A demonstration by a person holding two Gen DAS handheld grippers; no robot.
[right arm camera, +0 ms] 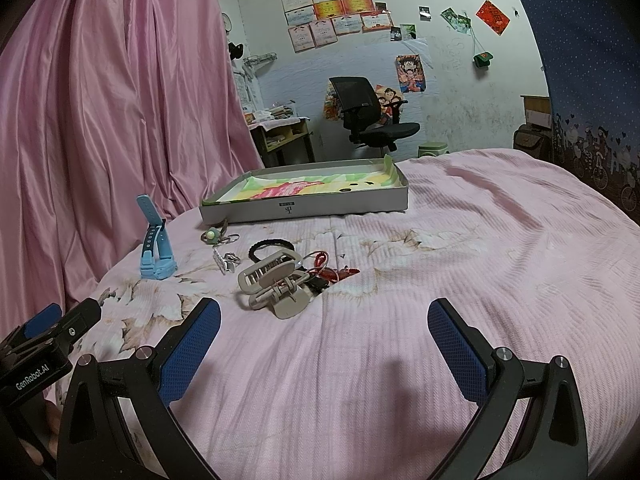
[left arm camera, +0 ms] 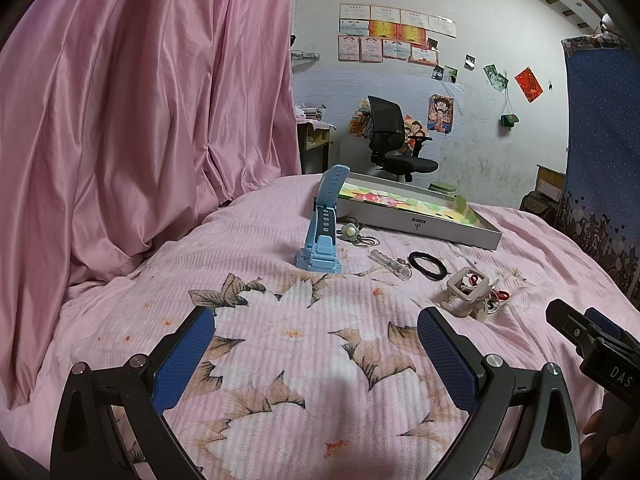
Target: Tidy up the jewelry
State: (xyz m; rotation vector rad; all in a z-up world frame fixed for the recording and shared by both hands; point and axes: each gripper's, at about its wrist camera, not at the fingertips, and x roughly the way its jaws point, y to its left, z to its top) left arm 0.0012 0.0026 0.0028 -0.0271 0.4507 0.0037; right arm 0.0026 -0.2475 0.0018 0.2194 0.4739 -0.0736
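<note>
A shallow grey box [left arm camera: 416, 226] [right arm camera: 304, 210] with a colourful lining lies at the far side of the pink bed. In front of it lie a blue watch [left arm camera: 322, 236] [right arm camera: 156, 252] standing on its straps, a small flower charm [left arm camera: 351, 232] [right arm camera: 211, 235], a clear hair clip [left arm camera: 390, 264] [right arm camera: 226, 261], a black hair tie [left arm camera: 427, 265] [right arm camera: 272, 247], a beige claw clip [left arm camera: 468, 290] [right arm camera: 276, 284] and a red cord [left arm camera: 502, 295] [right arm camera: 332, 270]. My left gripper [left arm camera: 316, 344] is open and empty, short of the watch. My right gripper [right arm camera: 324, 336] is open and empty, just short of the claw clip.
A pink curtain [left arm camera: 140, 120] hangs along the bed's left side. A blue patterned cloth [left arm camera: 600, 160] hangs on the right. A black office chair [right arm camera: 368, 116] and a small desk [right arm camera: 280, 136] stand beyond the bed.
</note>
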